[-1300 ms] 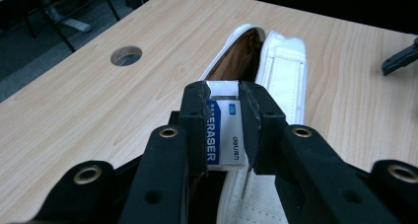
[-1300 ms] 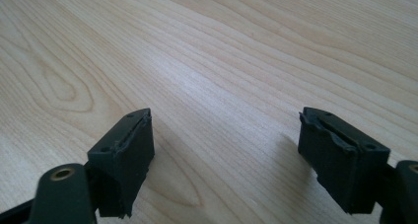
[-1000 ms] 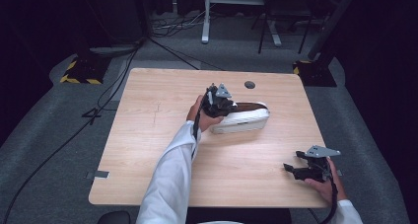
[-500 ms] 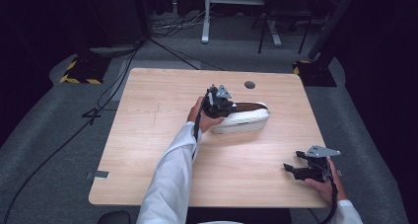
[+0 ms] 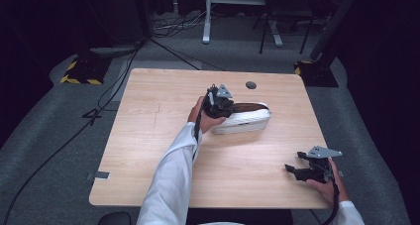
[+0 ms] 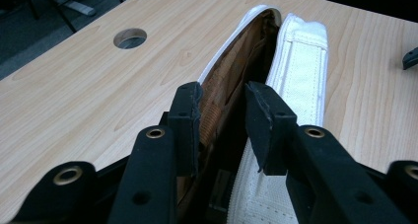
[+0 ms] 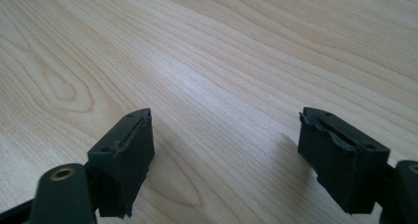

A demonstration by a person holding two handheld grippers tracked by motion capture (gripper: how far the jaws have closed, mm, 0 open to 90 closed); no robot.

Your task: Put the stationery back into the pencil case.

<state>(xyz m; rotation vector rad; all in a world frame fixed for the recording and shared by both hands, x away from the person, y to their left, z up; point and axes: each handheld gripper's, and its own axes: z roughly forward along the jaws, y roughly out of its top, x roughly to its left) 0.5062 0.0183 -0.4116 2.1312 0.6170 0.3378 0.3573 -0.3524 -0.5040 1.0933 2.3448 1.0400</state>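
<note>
Nothing has visibly moved since the earlier frames: we see both grippers and the pouch in the same places as a second ago. On the light wooden table (image 5: 148, 150), toward its far middle, lies a white zippered pouch (image 5: 242, 121), long and flat, with its top edge unzipped so that a brown lining shows. Our left gripper (image 5: 218, 102) sits at the pouch's near-left end, held by the left hand (image 5: 205, 117) in a white sleeve (image 5: 171, 180). In the left gripper view, the left gripper (image 6: 223, 115) has its jaws a little apart, reaching into the open mouth of the pouch (image 6: 300, 61): one jaw lies against the brown lining (image 6: 231, 71), the other beside the white zipper edge. We cannot tell whether either jaw presses the fabric, but they are not clamped together. A round cable hole (image 6: 130, 38) in the table lies beyond, to the left in that view.

Our right gripper (image 5: 293, 170) rests well apart from the pouch, near the table's near-right corner, held by the right hand (image 5: 327, 185). In the right gripper view its jaws stand wide apart over bare wood (image 7: 222, 61), holding nothing.
</note>
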